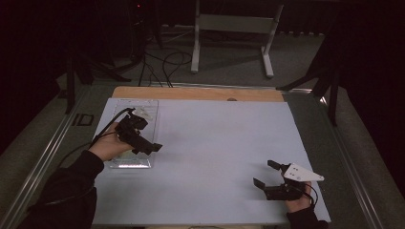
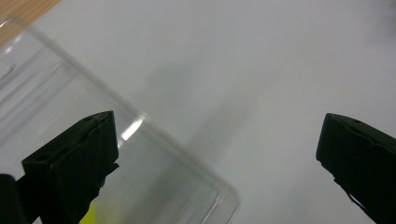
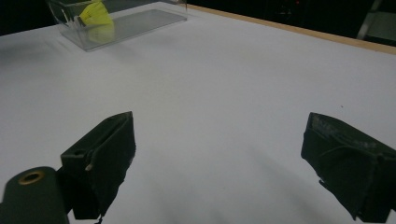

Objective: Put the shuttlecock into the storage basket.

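A clear plastic box (image 1: pixel 149 106) lies on the white sheet at the table's left. My left gripper (image 1: pixel 146 143) hovers over its near half, held by a hand in a dark sleeve. In the left gripper view the left gripper (image 2: pixel 217 140) has its jaws wide apart and open; one jaw is above the box's corner (image 2: pixel 163 158) and the other above bare sheet. A bit of a yellow thing (image 2: pixel 91 215) shows inside the box. My right gripper (image 1: pixel 263 172) rests low at the front right, open with nothing between its jaws (image 3: pixel 217 135). Far off in that view I see the box (image 3: pixel 140 21) with the yellow thing (image 3: pixel 95 16).
The white sheet (image 1: pixel 215 143) covers most of the table, with a strip of bare wood (image 1: pixel 200 93) along the far edge. Metal rails run down both sides. Beyond the table are a white stand (image 1: pixel 234 28) and loose cables (image 1: pixel 162 67) on the floor.
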